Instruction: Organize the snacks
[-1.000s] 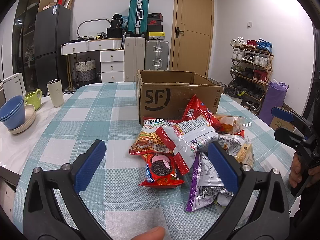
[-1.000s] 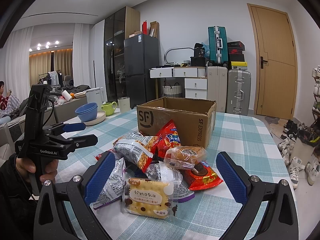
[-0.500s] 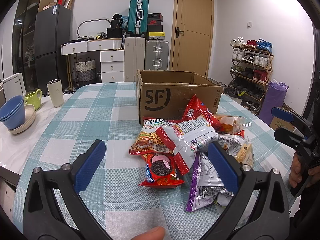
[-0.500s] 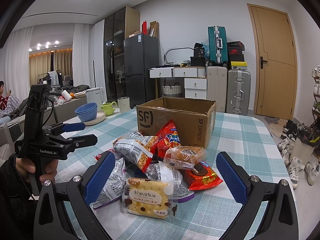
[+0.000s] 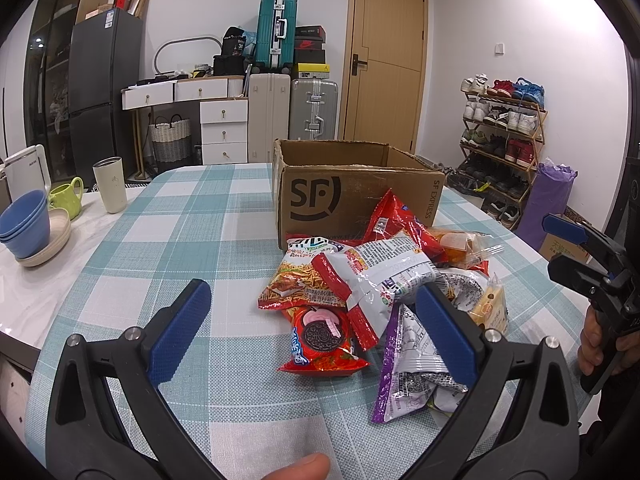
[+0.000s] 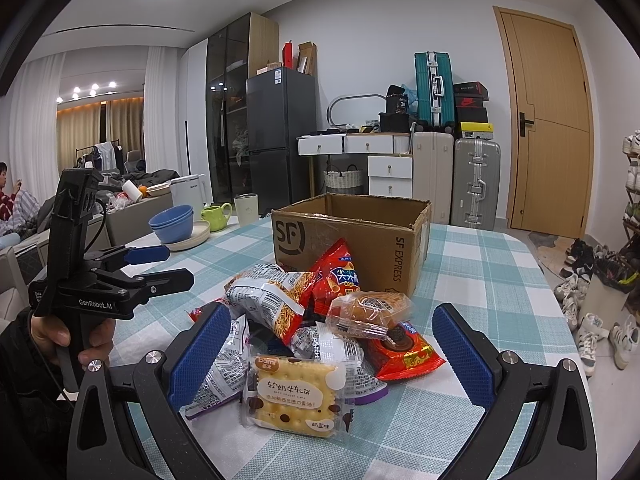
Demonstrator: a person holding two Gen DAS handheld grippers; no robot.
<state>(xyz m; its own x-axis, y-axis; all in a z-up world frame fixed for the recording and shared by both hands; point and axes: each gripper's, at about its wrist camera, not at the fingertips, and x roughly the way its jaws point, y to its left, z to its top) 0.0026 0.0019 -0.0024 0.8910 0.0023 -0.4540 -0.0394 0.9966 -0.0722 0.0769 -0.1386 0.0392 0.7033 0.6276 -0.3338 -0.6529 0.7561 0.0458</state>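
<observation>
A pile of snack packets lies on the checked tablecloth in front of an open cardboard SF box [image 5: 352, 196], which also shows in the right wrist view [image 6: 352, 240]. The pile includes a red Oreo packet [image 5: 320, 340], a noodle-snack bag [image 5: 304, 280], a purple-edged bag [image 5: 408, 364], a cracker packet [image 6: 292, 396] and a wrapped cake [image 6: 368, 312]. My left gripper [image 5: 312, 340] is open and empty, held above the table near the Oreo packet. My right gripper [image 6: 332, 360] is open and empty, framing the cracker packet.
Blue bowls on a plate [image 5: 28, 228], a green mug [image 5: 66, 200] and a white tumbler [image 5: 110, 186] stand at the table's left edge. A shoe rack [image 5: 504, 132] is beyond the right side, suitcases and drawers at the back wall.
</observation>
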